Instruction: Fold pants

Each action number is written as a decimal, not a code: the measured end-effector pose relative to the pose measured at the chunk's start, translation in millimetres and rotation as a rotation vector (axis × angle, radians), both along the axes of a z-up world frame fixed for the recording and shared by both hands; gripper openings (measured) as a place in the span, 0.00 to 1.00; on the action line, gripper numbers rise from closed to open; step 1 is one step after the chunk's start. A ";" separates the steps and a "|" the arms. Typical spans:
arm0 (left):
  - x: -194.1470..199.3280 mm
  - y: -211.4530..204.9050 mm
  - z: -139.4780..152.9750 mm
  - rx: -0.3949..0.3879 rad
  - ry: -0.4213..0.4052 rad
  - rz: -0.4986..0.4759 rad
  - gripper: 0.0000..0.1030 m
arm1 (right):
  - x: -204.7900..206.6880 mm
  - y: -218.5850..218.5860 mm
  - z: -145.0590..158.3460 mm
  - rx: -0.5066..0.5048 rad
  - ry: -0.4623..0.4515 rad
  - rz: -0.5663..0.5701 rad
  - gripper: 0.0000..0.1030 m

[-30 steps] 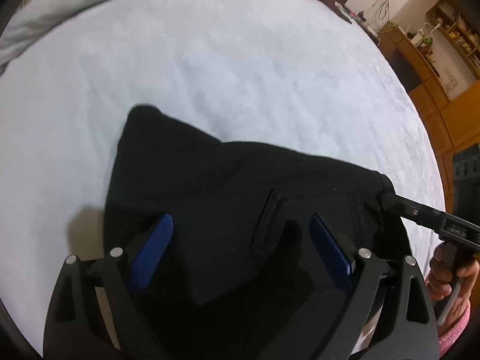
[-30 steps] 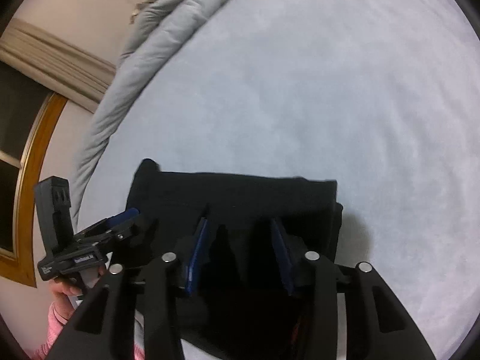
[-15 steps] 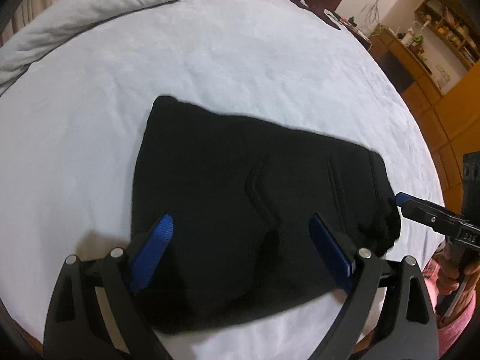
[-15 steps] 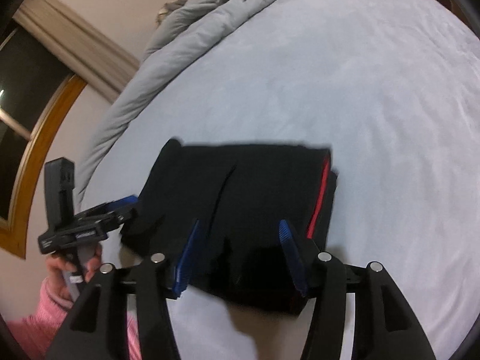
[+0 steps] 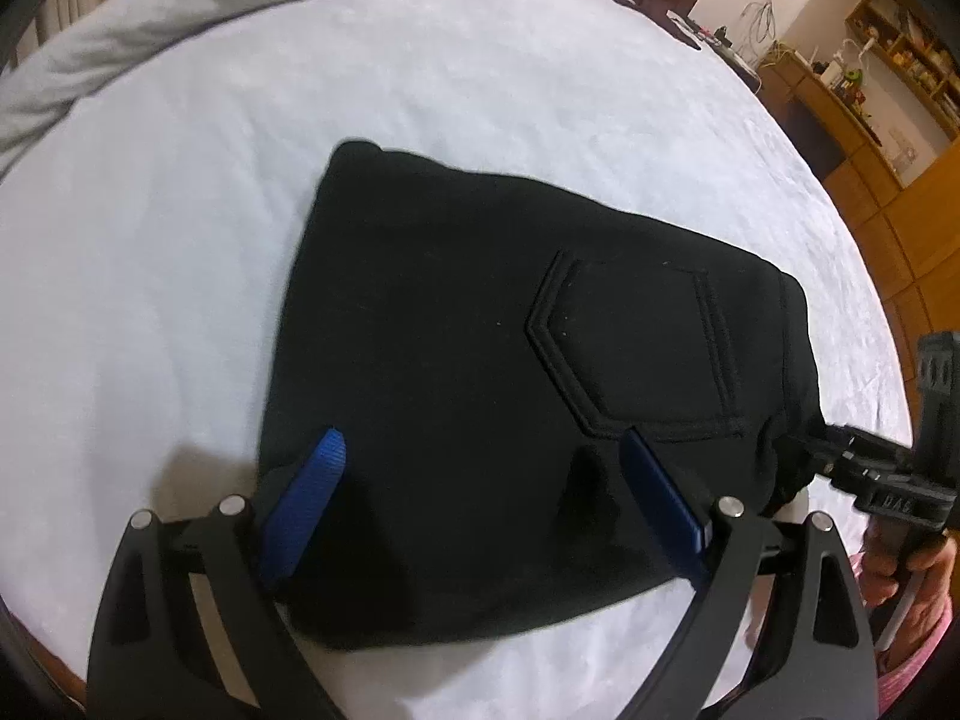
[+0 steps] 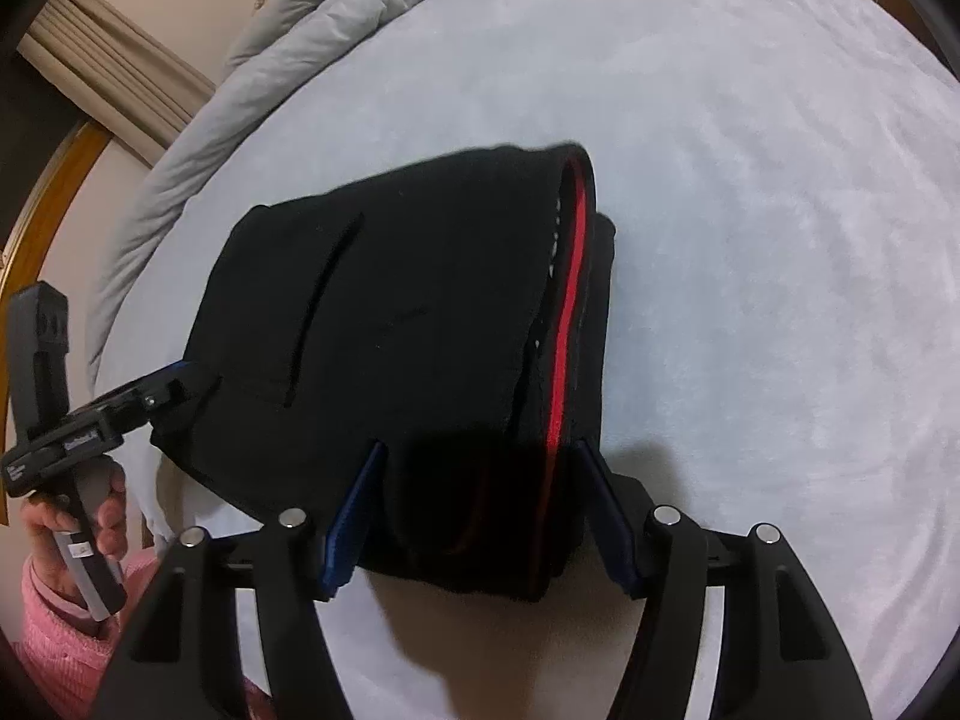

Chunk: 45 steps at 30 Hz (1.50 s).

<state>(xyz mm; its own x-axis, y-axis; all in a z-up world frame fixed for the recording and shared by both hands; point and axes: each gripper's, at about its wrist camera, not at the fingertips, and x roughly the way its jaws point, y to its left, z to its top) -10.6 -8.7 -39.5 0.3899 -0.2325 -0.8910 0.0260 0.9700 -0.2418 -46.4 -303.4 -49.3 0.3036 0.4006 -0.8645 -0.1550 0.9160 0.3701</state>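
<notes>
Pants (image 5: 456, 372) lie folded into a compact black bundle on the pale bedsheet (image 5: 420, 90), close to the near edge of the bed. A stitched back pocket (image 5: 636, 348) faces up on the top layer, and from the other side a red stripe (image 6: 567, 312) runs along the folded edge, with more black layers stacked under it.

Both hand-held grippers hover just over the near end of the bundle. The left gripper (image 5: 480, 504) has its blue pads spread wide apart, clear of the cloth — nothing is pinched between them. The right gripper (image 6: 480, 504) is spreading its jaws at this moment; the corner of the bundle sits between the blue pads, yet they do not press on it.

A hand (image 6: 78, 516) in a pink sleeve (image 6: 54, 630) grips the left tool's handle. A rumpled grey duvet (image 6: 288, 54) is bunched along the far side of the bed, and wooden shelving (image 5: 888, 60) stands beyond it.
</notes>
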 end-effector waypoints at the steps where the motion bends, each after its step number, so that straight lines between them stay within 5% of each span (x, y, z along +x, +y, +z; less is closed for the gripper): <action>1: -1.3 0.0 3.9 0.008 -0.007 0.002 0.89 | -0.5 -1.3 3.2 -0.002 -0.009 -0.001 0.62; 7: -16.9 1.8 30.0 0.012 -0.072 -0.004 0.89 | -2.4 -5.2 17.0 -0.008 -0.031 -0.026 0.63; 14: -30.0 -9.9 45.2 0.038 -0.126 -0.028 0.90 | 12.0 -10.4 3.7 0.006 0.014 -0.065 0.78; 31: -18.8 0.1 27.0 0.105 -0.093 0.018 0.90 | 43.6 -0.1 -38.2 0.078 0.093 -0.054 0.91; 39: -14.6 5.4 19.6 0.122 -0.074 0.030 0.91 | 39.8 8.3 -31.6 0.098 0.086 -0.018 0.91; 41: -12.4 8.4 15.8 0.108 -0.059 0.029 0.91 | 38.7 11.5 -31.0 0.073 0.080 -0.002 0.91; 45: 2.6 42.6 -5.6 -0.068 0.048 0.076 0.91 | 39.6 7.6 -37.3 0.119 0.111 -0.005 0.91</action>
